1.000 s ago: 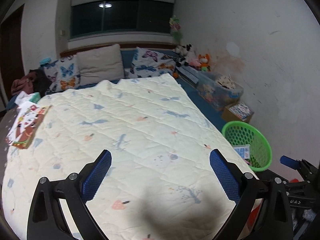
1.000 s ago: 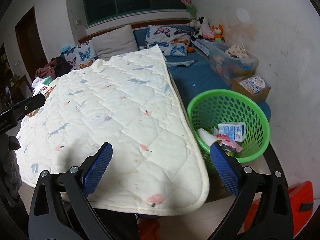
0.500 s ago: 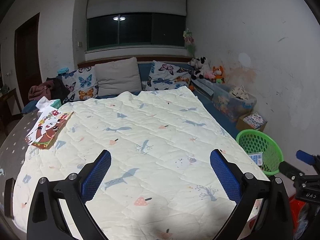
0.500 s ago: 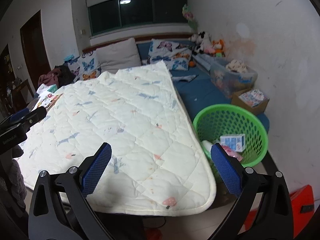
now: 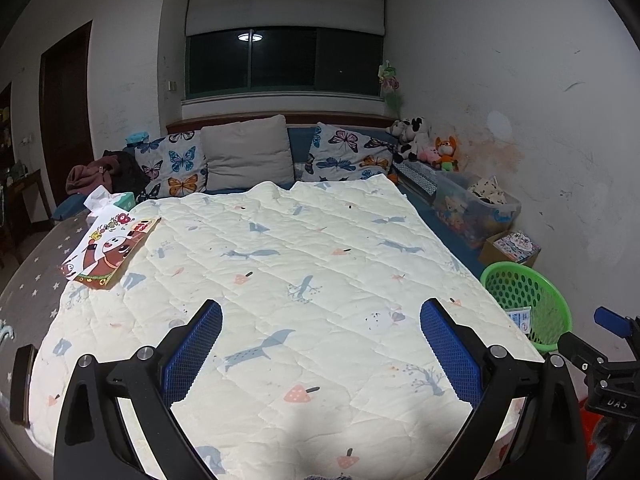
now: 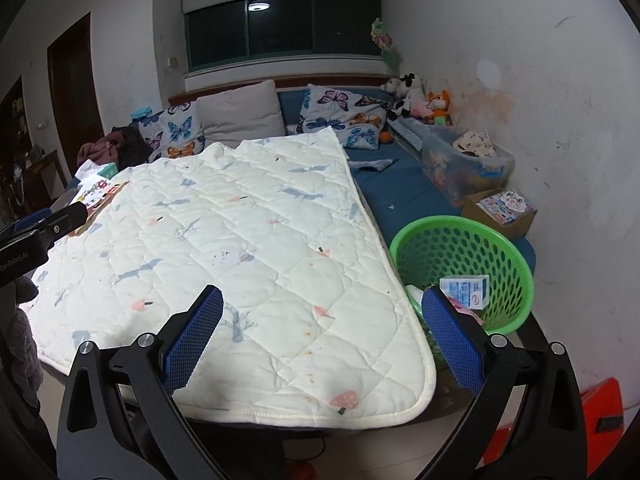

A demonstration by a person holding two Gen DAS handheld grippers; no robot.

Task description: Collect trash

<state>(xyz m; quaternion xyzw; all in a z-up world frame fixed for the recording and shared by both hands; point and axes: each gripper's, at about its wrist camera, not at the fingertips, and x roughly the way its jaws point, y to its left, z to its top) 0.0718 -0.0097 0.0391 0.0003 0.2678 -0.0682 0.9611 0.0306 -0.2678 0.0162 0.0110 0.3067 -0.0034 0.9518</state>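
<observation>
Beside the quilt, a green basket holds cartons; both grippers' jaws spread, empty.

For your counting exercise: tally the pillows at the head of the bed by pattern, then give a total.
Butterfly-print pillows: 2
Plain grey pillows: 1
Total: 3
</observation>
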